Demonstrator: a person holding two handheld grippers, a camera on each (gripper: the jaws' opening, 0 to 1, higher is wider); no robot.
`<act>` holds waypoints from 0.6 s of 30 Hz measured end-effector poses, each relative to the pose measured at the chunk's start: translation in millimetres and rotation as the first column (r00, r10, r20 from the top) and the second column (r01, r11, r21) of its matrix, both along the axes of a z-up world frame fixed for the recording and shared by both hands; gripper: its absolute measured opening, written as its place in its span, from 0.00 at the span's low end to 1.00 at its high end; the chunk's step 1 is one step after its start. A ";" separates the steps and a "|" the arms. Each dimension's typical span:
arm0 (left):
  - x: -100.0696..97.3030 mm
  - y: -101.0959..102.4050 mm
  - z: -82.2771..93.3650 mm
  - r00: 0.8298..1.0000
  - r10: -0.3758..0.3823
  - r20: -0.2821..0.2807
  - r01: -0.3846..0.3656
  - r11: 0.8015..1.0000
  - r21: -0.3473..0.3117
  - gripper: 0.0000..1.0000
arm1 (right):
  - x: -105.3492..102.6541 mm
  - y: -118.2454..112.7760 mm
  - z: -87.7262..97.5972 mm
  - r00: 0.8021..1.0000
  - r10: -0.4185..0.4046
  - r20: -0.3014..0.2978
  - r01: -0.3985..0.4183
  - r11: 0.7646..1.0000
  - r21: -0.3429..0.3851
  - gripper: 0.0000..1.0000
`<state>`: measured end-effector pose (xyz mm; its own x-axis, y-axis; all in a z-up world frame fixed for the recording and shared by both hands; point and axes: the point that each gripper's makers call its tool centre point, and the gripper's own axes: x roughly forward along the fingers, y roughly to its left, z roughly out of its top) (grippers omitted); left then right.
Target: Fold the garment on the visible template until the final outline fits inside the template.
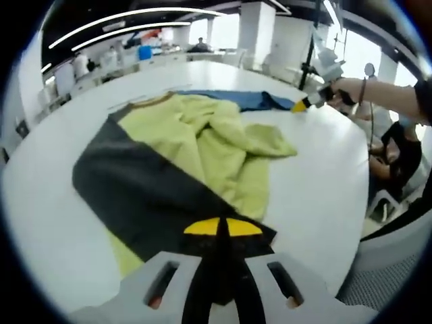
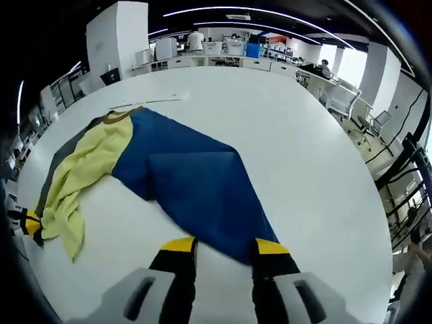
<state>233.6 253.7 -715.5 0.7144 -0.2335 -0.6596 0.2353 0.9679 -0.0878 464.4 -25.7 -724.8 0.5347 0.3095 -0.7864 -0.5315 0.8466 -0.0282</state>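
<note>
A garment in yellow-green point(image 1: 202, 145), dark grey point(image 1: 145, 192) and blue point(image 2: 196, 179) panels lies crumpled on a round white table point(image 1: 317, 196). My left gripper point(image 1: 223, 227) is at its near dark grey edge, with the yellow tips pressed together on the fabric. The left gripper point(image 2: 28, 223) appears again at the far left of the right gripper view, at the grey and yellow end. My right gripper point(image 2: 225, 246) stands open, and the blue panel's corner lies between its tips. In the left gripper view a hand holds the right gripper point(image 1: 302, 104) by the blue edge.
A thin pale line point(image 2: 152, 101) marks the table beyond the collar. The table's rim point(image 2: 378, 223) curves close on the right, with chairs point(image 2: 341, 101) and desks behind it. A person point(image 1: 395, 145) sits past the rim on the right.
</note>
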 end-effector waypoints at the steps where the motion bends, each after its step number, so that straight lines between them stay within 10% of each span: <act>1: -0.7 0.0 3.3 1.000 -0.005 0.008 0.005 1.000 -0.004 0.00 | 0.1 -1.2 0.1 1.000 -0.001 0.000 0.001 1.000 -0.004 0.23; 18: -0.7 50.5 71.4 0.980 0.155 0.125 -0.135 0.979 -0.154 0.00 | 7.5 -24.2 2.9 1.000 -0.017 0.020 0.018 0.998 -0.056 0.00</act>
<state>232.9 304.2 -644.1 0.8282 -0.2060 -0.5211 0.1126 0.9722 -0.2054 471.9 -49.9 -721.9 0.5549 0.2555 -0.7917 -0.5154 0.8526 -0.0861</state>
